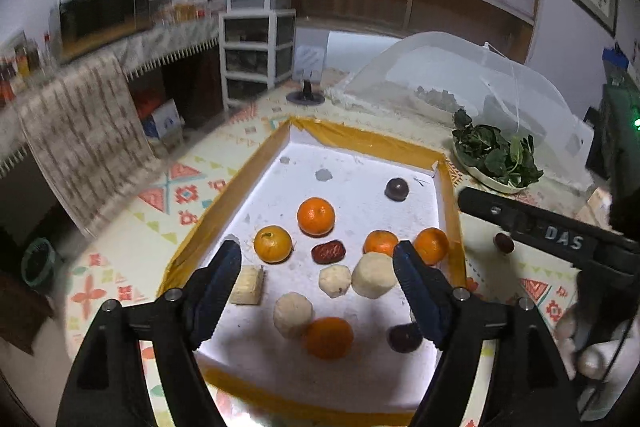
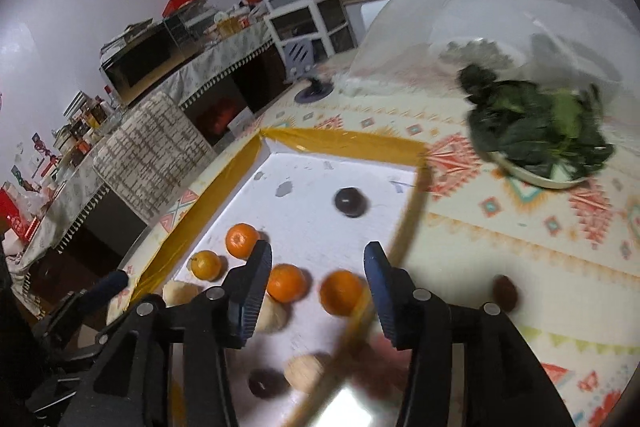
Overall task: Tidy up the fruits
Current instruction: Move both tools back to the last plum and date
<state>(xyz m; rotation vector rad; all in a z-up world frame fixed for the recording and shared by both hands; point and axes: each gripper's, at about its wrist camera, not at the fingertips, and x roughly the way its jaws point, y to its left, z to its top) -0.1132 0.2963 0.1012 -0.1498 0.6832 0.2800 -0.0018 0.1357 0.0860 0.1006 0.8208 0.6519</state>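
Above the near edge of the white tray [image 1: 360,155] on the patterned desk [image 1: 192,187], your left tool [image 1: 318,259] hangs with its blue fingers spread wide, gripping nothing. Between and just beyond them lie a red date [image 1: 328,252], pale peeled pieces [image 1: 374,275] and several oranges [image 1: 315,216]. Your right tool [image 2: 318,259] is likewise spread and empty over the tray's right edge, one orange [image 2: 341,291] between its fingers. A dark round fruit [image 2: 505,292] sits outside the tray, right of it.

Plate of leafy greens [image 1: 498,157] beside mesh food cover [image 1: 460,75]
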